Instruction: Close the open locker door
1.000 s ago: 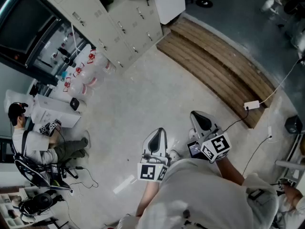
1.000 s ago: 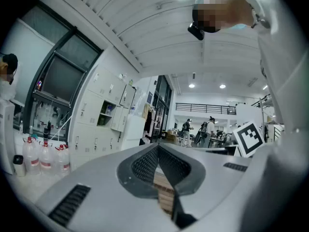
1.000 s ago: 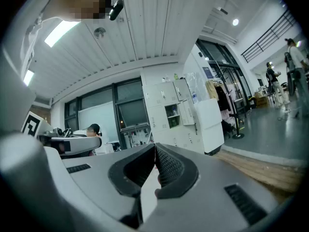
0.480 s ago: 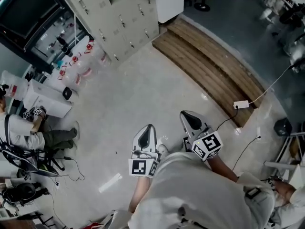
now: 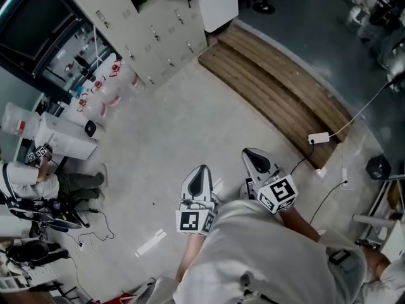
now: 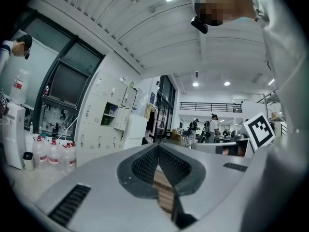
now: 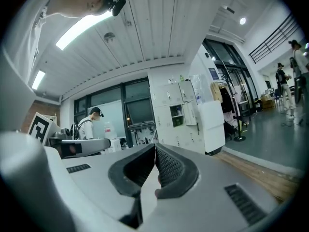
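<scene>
The left tongs (image 6: 158, 147) and the right tongs (image 7: 154, 146) were held shut, with nothing between them, above the pale floor (image 5: 190, 125). The open locker door (image 7: 189, 113) was seen well apart ahead, on the locker bank (image 5: 158, 37), near a wooden platform (image 5: 278, 94).

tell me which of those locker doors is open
The locker door near the white cabinet: it's swung out, showing the shelf inside. The other doors sit flush and shut.
</scene>
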A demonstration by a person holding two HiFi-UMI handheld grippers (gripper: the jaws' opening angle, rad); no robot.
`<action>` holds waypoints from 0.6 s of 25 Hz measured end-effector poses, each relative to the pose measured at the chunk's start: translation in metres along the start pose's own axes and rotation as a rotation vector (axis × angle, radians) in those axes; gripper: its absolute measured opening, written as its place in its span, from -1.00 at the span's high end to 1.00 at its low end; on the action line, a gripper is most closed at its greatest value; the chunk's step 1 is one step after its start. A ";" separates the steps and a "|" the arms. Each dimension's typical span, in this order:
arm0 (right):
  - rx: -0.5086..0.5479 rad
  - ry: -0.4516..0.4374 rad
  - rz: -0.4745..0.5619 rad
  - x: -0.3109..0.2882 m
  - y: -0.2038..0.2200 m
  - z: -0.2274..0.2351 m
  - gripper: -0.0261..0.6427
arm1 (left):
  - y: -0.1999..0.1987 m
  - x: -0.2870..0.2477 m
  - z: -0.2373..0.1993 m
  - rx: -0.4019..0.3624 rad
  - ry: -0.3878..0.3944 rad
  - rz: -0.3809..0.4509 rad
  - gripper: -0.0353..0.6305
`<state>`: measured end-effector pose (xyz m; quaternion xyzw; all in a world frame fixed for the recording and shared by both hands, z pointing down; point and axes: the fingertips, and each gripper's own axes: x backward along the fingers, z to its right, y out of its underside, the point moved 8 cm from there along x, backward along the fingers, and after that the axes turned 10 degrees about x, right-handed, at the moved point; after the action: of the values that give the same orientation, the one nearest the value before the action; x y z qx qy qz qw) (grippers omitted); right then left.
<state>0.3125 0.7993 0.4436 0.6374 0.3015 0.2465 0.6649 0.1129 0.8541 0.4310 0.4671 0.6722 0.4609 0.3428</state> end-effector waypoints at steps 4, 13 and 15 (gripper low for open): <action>-0.024 -0.012 0.026 0.021 0.007 0.025 0.84 | 0.015 -0.016 0.026 -0.002 -0.002 -0.001 0.87; -0.027 0.017 -0.003 0.029 0.020 0.056 0.84 | 0.027 -0.044 0.041 -0.012 -0.006 -0.004 0.87; -0.024 0.035 -0.004 0.022 0.018 0.063 0.83 | 0.028 -0.053 0.036 -0.013 -0.017 -0.008 0.87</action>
<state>0.3745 0.7723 0.4603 0.6244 0.3115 0.2599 0.6675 0.1715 0.8190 0.4465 0.4658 0.6683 0.4599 0.3534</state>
